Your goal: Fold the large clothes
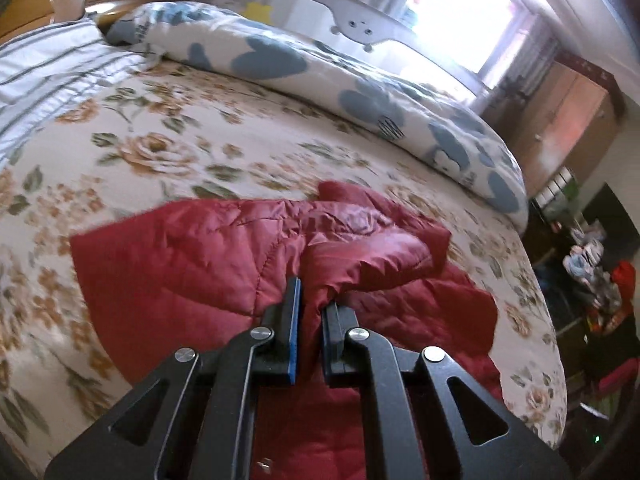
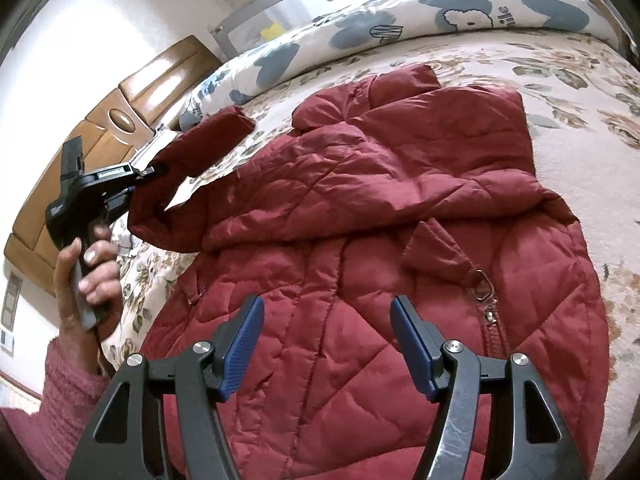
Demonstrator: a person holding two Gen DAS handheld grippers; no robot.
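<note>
Two handheld black two-finger grippers with blue pads over one dark red quilted puffer jacket (image 2: 360, 208), spread across a cream bedspread printed with tan roses and green leaves (image 1: 168, 140).

Left gripper (image 1: 311, 312) pinched tight on the jacket sleeve (image 1: 360, 256), red fabric bunched between the two blue pads. Same left gripper seen from the right wrist camera at nine o'clock (image 2: 150, 170), held in a bare hand (image 2: 86, 268) with a knitted pink cuff below, the sleeve (image 2: 188, 160) lifted off the bedspread and stretched out from the jacket body toward ten o'clock, cuff end hanging free past the grip.

Right gripper (image 2: 327, 344) spread wide, nothing between the fingers, hovering above the quilted jacket front; contact with the fabric not discernible. Silver zipper pull and metal ring (image 2: 486, 284) just beside the right-hand finger, at about three o'clock from the gap. Puffed hood or collar section bunched toward twelve o'clock in the right wrist view.

White duvet with grey-blue cartoon shapes (image 1: 320, 76) rolled along the far edge of the bed, at twelve to two o'clock in the left wrist view. Striped white-and-grey bedding (image 1: 44, 76) at ten o'clock. Glossy brown wooden headboard (image 2: 80, 160) behind the left gripper. Grey bed rail with a small animal face (image 1: 360, 30) beyond the duvet, bright window (image 1: 464, 12) behind.
</note>
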